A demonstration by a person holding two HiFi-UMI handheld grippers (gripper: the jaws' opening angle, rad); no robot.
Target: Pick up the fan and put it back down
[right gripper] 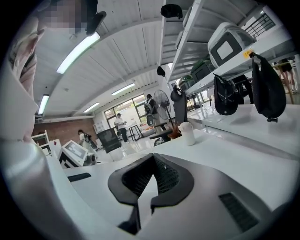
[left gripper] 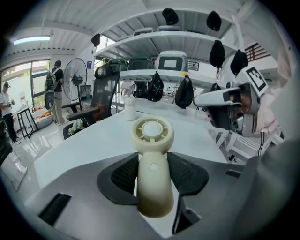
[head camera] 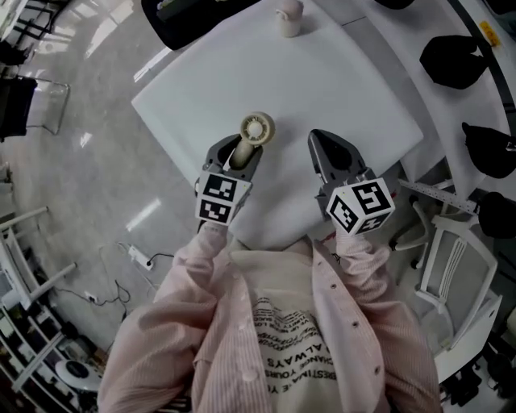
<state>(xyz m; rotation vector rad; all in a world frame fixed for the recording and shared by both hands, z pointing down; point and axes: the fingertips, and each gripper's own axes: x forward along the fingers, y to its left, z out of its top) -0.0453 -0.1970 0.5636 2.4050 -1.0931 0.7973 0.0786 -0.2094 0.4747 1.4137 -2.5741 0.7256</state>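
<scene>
Head view looks down on a big white tabletop (head camera: 322,73). At the left we hold our left gripper (head camera: 239,152), grey with a black-and-white marker cube. Its jaws hold the handle of the small cream plastic hand fan (head camera: 256,127). The fan's round head sticks out past the jaw tips, over the near part of the tabletop. We cannot tell if the fan touches the tabletop. Near it on the right is our right gripper (head camera: 321,139). Its jaws come to a point with nothing in them. A small white bottle (head camera: 289,18) stands at the far edge, well apart from the fan. At the far right, black caps (head camera: 451,60) lie on a white shelf.

Left gripper view shows a tall black standing fan (left gripper: 75,77) and a black office chair (left gripper: 105,96) at the left, beyond the tabletop. In the middle, the hand fan (left gripper: 152,154) sits between the two dark ribbed pads (left gripper: 124,176), with one pad against each side of its handle. Its round head shows above the jaws. At the right we see the right gripper (left gripper: 199,100) from the side.

Right gripper view shows that gripper's dark pads (right gripper: 140,176) meeting at their tips, with only the white tabletop past them. The white bottle (right gripper: 188,133) stands farther off to the right.
</scene>
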